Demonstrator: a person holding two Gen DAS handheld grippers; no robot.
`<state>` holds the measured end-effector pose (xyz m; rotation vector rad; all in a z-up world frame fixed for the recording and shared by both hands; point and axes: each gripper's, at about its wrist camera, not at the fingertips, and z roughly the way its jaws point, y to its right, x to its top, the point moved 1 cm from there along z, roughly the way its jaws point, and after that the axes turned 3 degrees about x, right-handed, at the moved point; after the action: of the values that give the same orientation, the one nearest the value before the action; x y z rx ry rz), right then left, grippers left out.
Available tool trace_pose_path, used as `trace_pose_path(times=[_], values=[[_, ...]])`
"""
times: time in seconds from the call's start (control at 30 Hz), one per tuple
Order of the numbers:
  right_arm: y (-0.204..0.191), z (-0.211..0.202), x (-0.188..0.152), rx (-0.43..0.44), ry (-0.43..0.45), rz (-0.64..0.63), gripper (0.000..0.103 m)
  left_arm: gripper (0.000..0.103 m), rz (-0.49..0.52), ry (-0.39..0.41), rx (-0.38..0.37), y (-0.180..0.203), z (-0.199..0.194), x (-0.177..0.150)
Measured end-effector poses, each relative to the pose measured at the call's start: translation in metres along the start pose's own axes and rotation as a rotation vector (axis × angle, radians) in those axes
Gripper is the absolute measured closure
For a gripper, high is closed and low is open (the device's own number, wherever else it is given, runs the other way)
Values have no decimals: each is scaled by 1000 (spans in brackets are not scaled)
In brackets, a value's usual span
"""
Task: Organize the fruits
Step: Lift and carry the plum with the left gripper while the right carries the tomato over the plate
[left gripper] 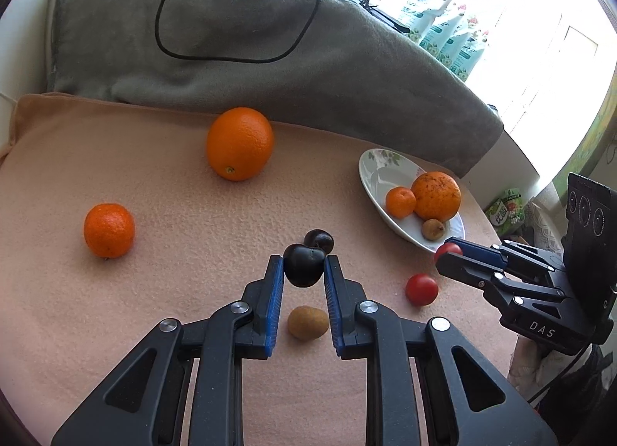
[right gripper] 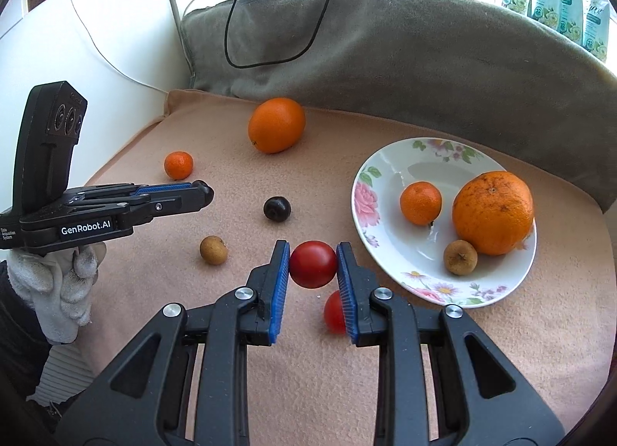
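Observation:
My left gripper (left gripper: 304,261) is shut on a dark plum (left gripper: 304,272), held a little above the peach cloth (left gripper: 173,292). A second dark plum (left gripper: 319,241) lies just behind it, and a small brown fruit (left gripper: 307,322) lies under the jaws. My right gripper (right gripper: 313,249) is shut on a red tomato (right gripper: 313,266), also off the cloth, with another red tomato (right gripper: 334,313) below it. The floral plate (right gripper: 360,191) to the right holds a big orange (right gripper: 493,212), a mandarin (right gripper: 420,202) and a brown fruit (right gripper: 460,257).
A large orange (left gripper: 240,143) and a mandarin (left gripper: 109,230) lie loose on the cloth, at the back and left. A grey blanket (left gripper: 231,60) with a black cable rises behind. A gloved hand (right gripper: 58,276) holds the left gripper (right gripper: 204,191).

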<state>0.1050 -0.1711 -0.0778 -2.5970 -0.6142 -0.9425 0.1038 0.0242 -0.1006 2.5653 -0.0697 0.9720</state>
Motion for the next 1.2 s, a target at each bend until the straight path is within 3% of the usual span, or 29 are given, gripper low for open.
trace_pose_path(times=[0.4,1.2], values=[[30,-27,19,-34,75,46,77,83,27,19,-50,30,10,16],[94,-9,56,-47,102,137,77,83,121,-8,-120,95,48,37]])
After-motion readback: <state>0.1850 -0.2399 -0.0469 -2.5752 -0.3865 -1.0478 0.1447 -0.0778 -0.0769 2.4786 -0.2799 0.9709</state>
